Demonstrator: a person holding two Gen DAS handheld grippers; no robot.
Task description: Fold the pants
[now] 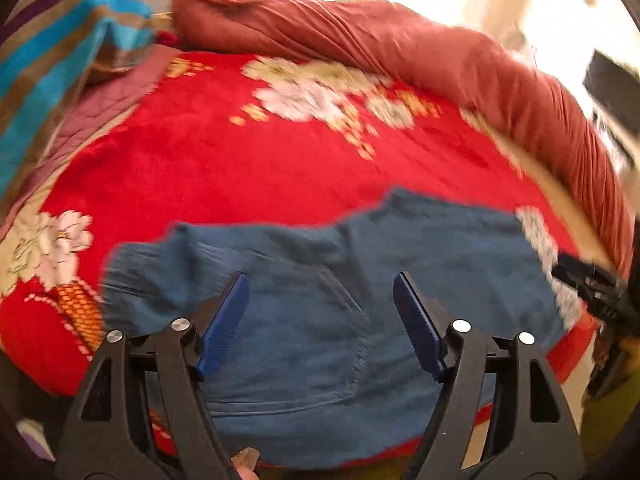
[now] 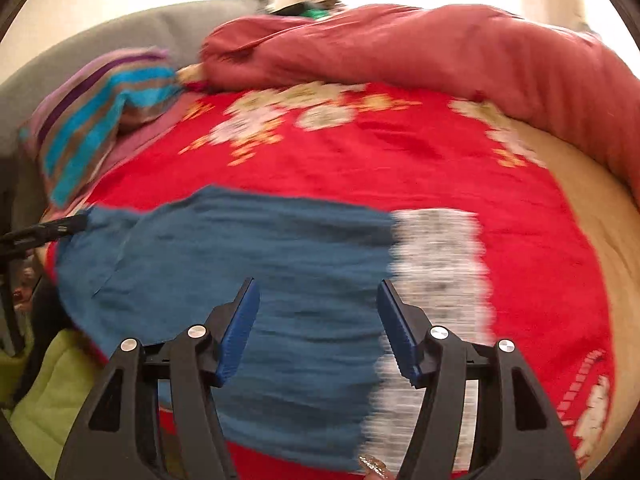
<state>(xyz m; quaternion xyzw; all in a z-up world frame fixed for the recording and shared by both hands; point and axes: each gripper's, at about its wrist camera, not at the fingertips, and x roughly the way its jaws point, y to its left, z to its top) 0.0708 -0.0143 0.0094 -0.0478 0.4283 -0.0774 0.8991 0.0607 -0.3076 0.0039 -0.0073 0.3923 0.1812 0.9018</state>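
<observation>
Pants of blue denim lie flat across the near half of a red floral blanket, with a back pocket showing between the fingers in the left wrist view and a grey-white patterned band along their right-hand end (both views are motion-blurred, so finer detail cannot be told). Going left to right in the left wrist view: a striped pillow sits at 10 o'clock, a rust-red quilt bunches from 12 round to 2 o'clock, and the right gripper shows at 3 o'clock at the pants' edge. The left gripper hangs above the pants at 6 o'clock, its blue pads spread wide and grasping nothing. In the right wrist view the left gripper's tip shows at 9 o'clock beside the denim; the right gripper hovers at 6 o'clock over the seam of denim and band, fingers likewise released.
</observation>
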